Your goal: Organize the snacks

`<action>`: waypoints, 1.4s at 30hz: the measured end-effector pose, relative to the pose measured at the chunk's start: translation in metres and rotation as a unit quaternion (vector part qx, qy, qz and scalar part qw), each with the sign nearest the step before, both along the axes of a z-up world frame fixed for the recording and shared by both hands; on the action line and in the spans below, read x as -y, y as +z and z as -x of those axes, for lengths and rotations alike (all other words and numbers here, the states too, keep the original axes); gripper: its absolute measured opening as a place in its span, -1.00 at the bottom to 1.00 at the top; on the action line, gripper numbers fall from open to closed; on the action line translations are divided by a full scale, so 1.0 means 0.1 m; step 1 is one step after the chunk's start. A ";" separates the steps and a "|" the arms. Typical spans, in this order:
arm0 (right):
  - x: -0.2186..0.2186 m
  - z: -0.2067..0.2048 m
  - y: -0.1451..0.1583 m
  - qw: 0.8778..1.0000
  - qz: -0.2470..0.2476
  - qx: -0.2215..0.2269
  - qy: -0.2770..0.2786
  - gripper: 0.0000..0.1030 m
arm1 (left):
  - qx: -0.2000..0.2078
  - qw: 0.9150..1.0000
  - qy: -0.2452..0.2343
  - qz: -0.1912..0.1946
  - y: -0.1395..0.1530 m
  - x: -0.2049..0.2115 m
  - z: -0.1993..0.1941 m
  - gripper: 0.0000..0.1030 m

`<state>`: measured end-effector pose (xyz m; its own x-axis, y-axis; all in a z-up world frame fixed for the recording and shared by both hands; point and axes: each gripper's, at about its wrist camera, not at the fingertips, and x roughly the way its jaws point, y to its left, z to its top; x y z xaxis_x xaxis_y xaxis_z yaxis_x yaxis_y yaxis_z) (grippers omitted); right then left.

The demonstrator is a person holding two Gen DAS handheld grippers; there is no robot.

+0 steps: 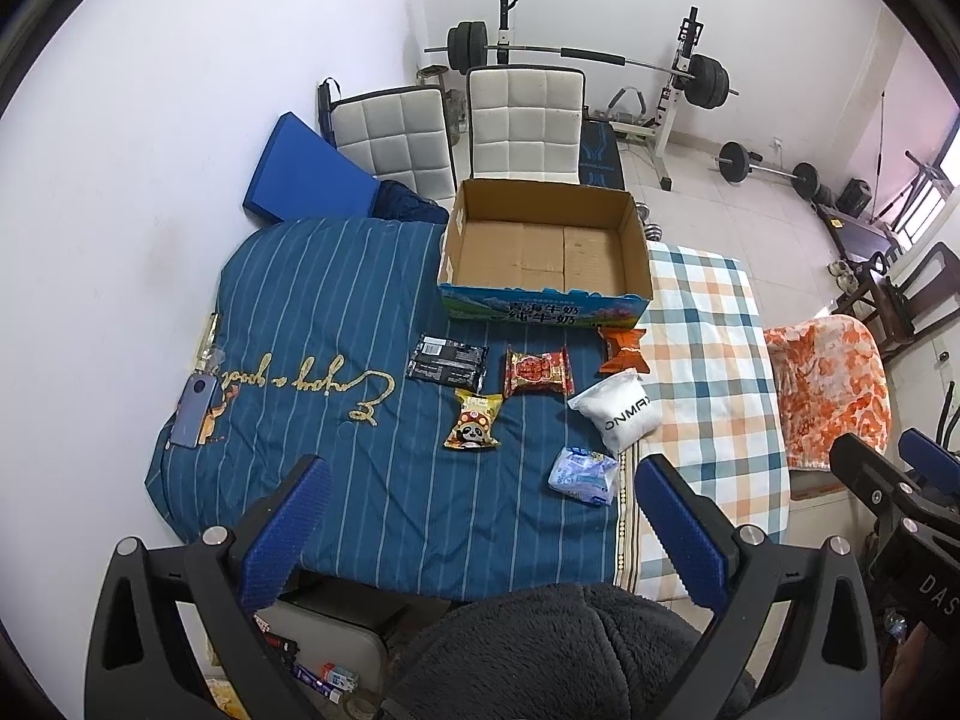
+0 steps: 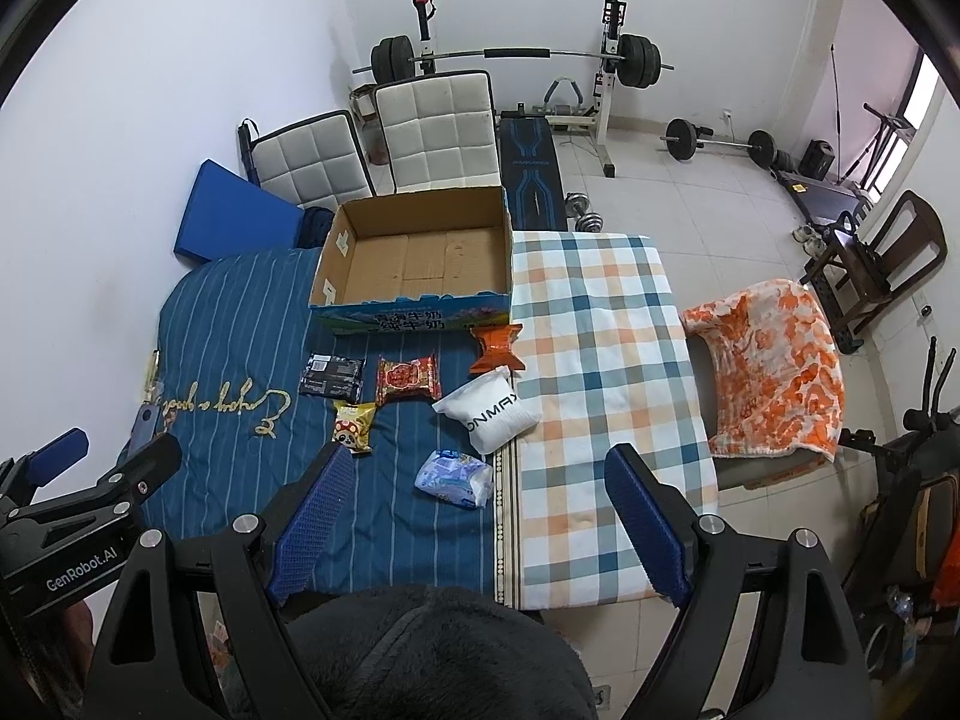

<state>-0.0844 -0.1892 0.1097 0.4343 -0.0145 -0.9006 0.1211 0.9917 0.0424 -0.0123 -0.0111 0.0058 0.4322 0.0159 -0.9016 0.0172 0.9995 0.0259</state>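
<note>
Only the left wrist view shows the phone (image 1: 195, 411) whole at the quilt's (image 1: 336, 312) left edge; the right wrist view reads "GenRobot.AI" on the left gripper (image 1: 480, 492). A white bag (image 1: 618, 408) says "ONMAX". Both grippers hover spread wide, holding nothing, right gripper (image 2: 477, 483) included. Snacks lie before the empty box (image 1: 543, 252) by the quilt's far edge.

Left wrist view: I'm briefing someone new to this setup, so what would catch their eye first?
Probably the open, empty cardboard box at the far end of the blue striped quilt. In front of it lie scattered snack packets: a red one, an orange one at the checked blanket's edge, and a white pouch. Both grippers, left and right, hang open in the near foreground; a barbell rack stands behind.
</note>
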 end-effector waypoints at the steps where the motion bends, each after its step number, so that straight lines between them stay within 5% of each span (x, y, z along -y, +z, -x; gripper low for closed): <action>1: 0.00 0.00 0.00 1.000 0.000 0.000 0.000 0.71 | 0.000 1.000 0.000 0.000 0.00 0.00 0.00 1.00; 27: -0.09 -0.09 -0.05 1.000 -0.009 -0.003 0.007 0.71 | 0.005 1.000 0.005 -0.001 0.03 -0.02 0.01 1.00; 34: 0.15 -0.45 -0.63 0.999 -0.021 -0.045 -0.018 0.71 | -0.021 0.999 0.030 -0.003 -0.36 -0.14 -0.34 1.00; 42: 0.26 -1.21 -1.94 0.992 0.027 -0.115 0.041 0.71 | -0.066 0.996 0.050 -0.016 -1.18 -0.31 -0.93 1.00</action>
<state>0.0366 -0.2153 -0.0844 0.2190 -0.0389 -0.9750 0.0398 0.9987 -0.0309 0.0809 0.0195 -0.1118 0.3046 0.0821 -0.9489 -0.0762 0.9952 0.0616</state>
